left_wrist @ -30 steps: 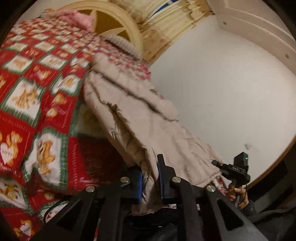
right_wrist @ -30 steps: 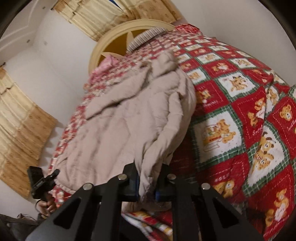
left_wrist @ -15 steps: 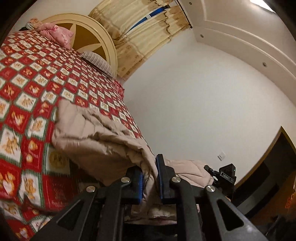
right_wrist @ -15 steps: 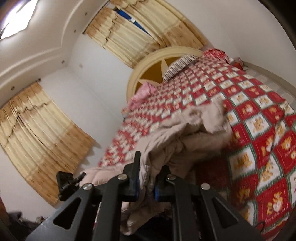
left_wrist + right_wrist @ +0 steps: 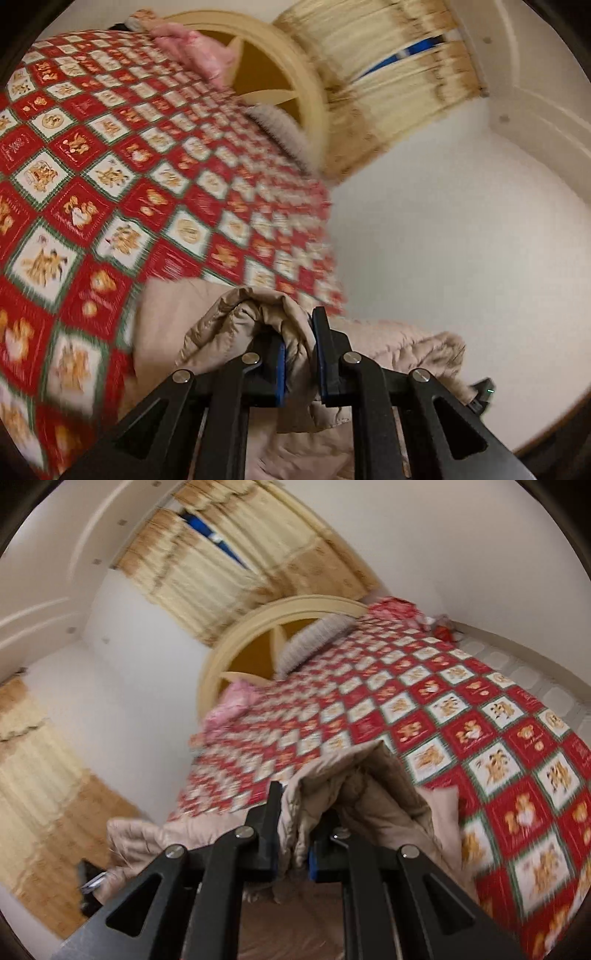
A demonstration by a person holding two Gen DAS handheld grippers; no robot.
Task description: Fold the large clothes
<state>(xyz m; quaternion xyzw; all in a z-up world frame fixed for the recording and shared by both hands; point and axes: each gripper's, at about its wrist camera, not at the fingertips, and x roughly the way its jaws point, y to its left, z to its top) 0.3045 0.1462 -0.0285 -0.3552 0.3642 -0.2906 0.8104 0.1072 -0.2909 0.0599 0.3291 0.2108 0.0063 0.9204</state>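
The left gripper (image 5: 300,363) is squeezed almost shut on a bunched fold of the big beige puffy quilted coat (image 5: 243,314). The right gripper (image 5: 293,843) is pinched nearly shut on another fold of the same coat (image 5: 365,794). The coat hangs between the two tools at the near end of the bed, which is covered by a red, white and green checked blanket with little bear pictures (image 5: 122,192). The left view shows the coat's far end with a fuzzy trim (image 5: 443,350) off to the right, and a bit of the other black tool (image 5: 482,393) beside it. The right view shows a floor of pale tiles (image 5: 532,679) past the bed on the right, and a second yellow curtain (image 5: 40,782) on the left wall. Both views show the round cream headboard (image 5: 236,653), a pink pillow (image 5: 195,55) and a striped pillow (image 5: 314,638) at the far end. Much of both views is blurry.
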